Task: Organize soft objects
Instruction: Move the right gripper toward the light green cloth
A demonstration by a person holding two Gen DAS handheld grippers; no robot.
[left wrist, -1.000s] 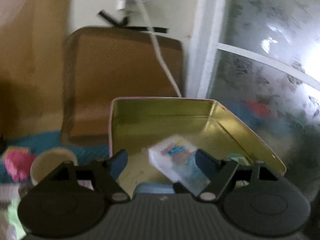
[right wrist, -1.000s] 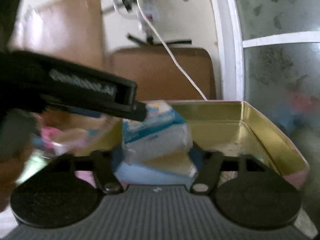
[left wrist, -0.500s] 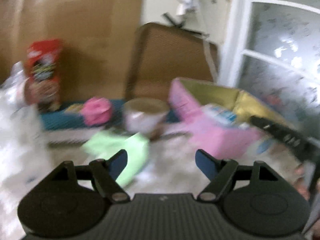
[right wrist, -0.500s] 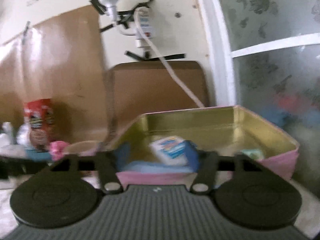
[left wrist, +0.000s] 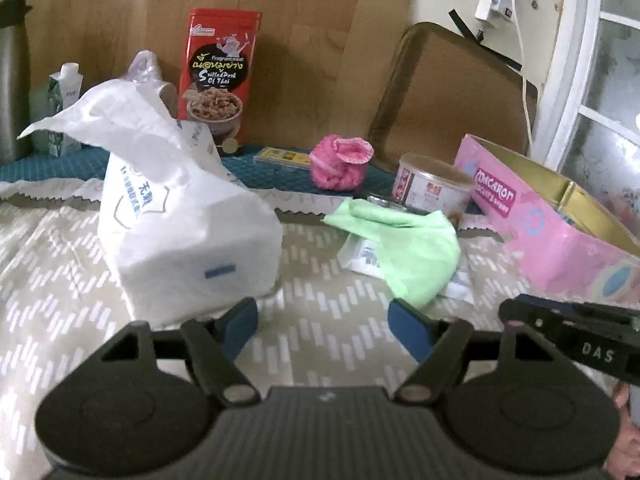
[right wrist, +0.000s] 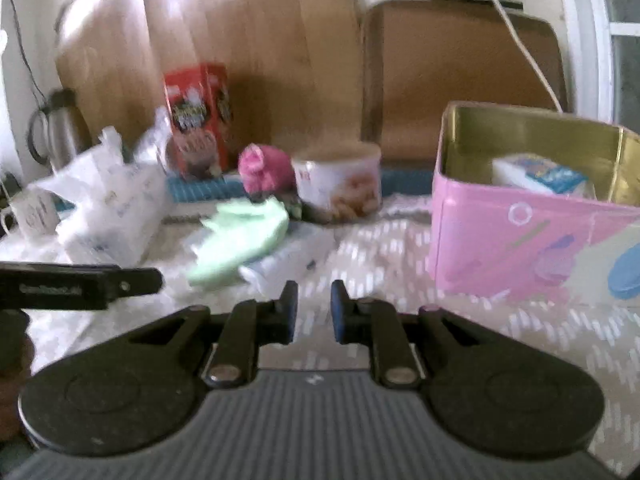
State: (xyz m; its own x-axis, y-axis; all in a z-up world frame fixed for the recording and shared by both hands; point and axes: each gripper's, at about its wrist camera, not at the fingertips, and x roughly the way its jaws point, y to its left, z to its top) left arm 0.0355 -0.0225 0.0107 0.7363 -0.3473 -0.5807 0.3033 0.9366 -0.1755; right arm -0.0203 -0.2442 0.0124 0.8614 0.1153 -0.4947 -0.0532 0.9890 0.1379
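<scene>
A pink tin box (left wrist: 552, 236) (right wrist: 516, 236) stands open at the right, with a white and blue tissue pack (right wrist: 540, 176) inside. A green cloth (left wrist: 404, 244) (right wrist: 244, 236) lies on the table over a small white packet (left wrist: 362, 256). A pink scrunchie (left wrist: 340, 162) (right wrist: 264, 168) lies behind it. A large white tissue bag (left wrist: 180, 216) (right wrist: 112, 208) stands at the left. My left gripper (left wrist: 322, 320) is open and empty, low over the table between the bag and the cloth. My right gripper (right wrist: 311, 312) is empty, its jaws nearly together, held back from the box.
A round food can (left wrist: 434, 192) (right wrist: 340, 188) stands between the scrunchie and the box. A red snack tin (left wrist: 218, 76) (right wrist: 198, 116), a carton (left wrist: 60, 108) and a metal flask (right wrist: 60, 132) stand at the back. Brown boards (left wrist: 452, 88) lean against the wall.
Both grippers pulled back from the pink box, leaving their tissue packs inside. The left gripper swung left toward the bag and cloth. The right gripper's jaws narrowed.
</scene>
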